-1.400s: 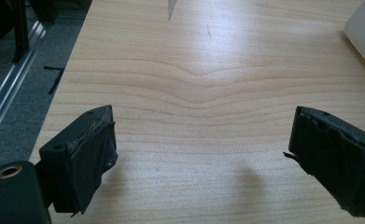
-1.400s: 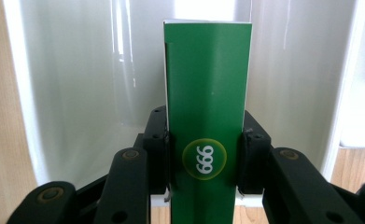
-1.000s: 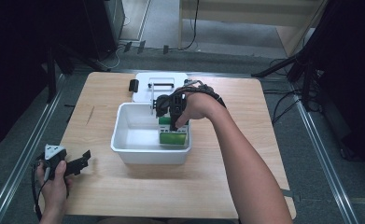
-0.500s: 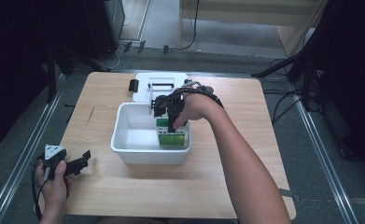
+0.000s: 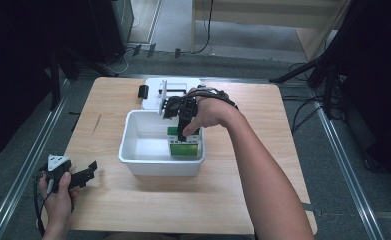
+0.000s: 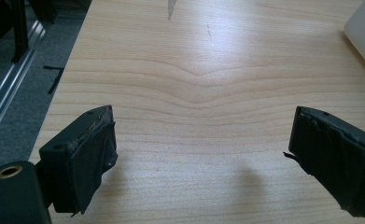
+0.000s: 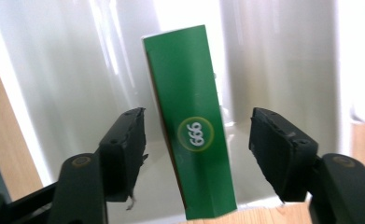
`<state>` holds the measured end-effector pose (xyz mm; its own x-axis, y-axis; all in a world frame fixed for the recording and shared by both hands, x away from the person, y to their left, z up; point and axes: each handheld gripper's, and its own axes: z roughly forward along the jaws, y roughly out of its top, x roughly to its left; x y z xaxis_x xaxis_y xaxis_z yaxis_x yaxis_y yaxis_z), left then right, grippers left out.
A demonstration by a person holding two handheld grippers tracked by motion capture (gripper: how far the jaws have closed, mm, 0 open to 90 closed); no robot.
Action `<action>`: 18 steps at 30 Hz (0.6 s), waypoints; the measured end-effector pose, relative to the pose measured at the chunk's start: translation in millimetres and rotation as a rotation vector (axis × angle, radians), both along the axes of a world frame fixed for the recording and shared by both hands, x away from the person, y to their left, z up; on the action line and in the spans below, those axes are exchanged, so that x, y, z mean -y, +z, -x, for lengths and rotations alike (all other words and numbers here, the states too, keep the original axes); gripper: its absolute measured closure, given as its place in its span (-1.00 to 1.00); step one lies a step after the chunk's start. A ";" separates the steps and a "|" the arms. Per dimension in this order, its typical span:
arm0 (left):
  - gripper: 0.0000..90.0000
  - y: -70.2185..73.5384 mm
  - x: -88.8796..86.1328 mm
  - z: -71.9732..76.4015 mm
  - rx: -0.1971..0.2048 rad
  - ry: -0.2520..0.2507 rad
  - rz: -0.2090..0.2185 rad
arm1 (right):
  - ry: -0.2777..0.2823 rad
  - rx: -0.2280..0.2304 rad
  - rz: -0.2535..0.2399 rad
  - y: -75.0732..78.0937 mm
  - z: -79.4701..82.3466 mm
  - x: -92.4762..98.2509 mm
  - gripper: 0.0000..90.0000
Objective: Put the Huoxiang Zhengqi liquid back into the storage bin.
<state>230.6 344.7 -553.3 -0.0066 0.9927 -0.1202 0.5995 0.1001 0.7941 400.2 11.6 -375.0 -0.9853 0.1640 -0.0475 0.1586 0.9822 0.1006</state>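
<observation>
Two grippers: one at each side of the work, well apart.
Table [image 5: 133, 210]: pale wood, square; broad bare stretch across the near half and down the left side; metal rails on the floor along both long edges.
White bin [image 5: 148, 150]: open-topped, near the table's middle; front rim set well back from the near table edge; left half of its floor bare.
White lidded box [image 5: 175, 86]: just behind the bin, close to the far table edge; black latch at its left side.
Green box [image 7: 189, 140]: inside the bin at its right end, standing tilted against the wall; white "666" mark in a ring on its face; a second green pack [image 5: 185, 149] lying just in front of it in the high view.
Right gripper [image 7: 196, 156]: reaching down into the bin's right end; jaws just opened, standing apart on either side of the green box, a clear gap at each pad, nothing gripped.
Left gripper [image 6: 201, 154]: held low at the near left corner of the table, close to the edge; jaws spread wide over bare wood, nothing between them; bin's corner just visible at the far right.
</observation>
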 end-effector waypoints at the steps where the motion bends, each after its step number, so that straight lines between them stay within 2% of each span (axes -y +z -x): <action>1: -0.81 0.0 0.0 0.0 0.000 0.000 0.000 | -0.019 0.001 -0.002 2.3 0.0 0.1 -0.26; 2: -0.81 0.0 0.0 0.0 0.000 0.000 0.000 | -0.041 -0.006 -0.009 4.0 -0.1 0.4 -0.34; 3: -0.81 0.0 0.1 0.0 0.000 0.000 0.000 | -0.059 -0.008 -0.024 7.2 -1.3 0.7 -0.53; 5: -0.81 0.0 0.1 0.0 0.001 0.000 -0.001 | -0.064 -0.008 -0.032 8.5 -1.6 1.0 -0.58; 7: -0.81 0.0 0.2 0.0 0.000 0.001 0.002 | -0.073 -0.020 -0.057 13.8 -2.0 3.4 -0.73; 10: -0.81 0.0 0.3 0.0 0.001 0.001 0.002 | -0.066 -0.010 -0.070 16.4 -0.6 5.4 -0.74; 11: -0.81 0.0 0.3 0.0 0.000 0.001 0.002 | -0.075 -0.013 -0.089 19.1 -1.4 8.1 -0.80; 16: -0.81 0.1 0.0 0.1 -0.001 -0.001 -0.002 | -0.096 -0.020 -0.113 23.6 -1.0 14.6 -0.95; 18: -0.81 0.0 0.1 0.1 0.001 -0.001 -0.001 | -0.128 0.008 -0.146 26.8 3.1 22.5 -0.96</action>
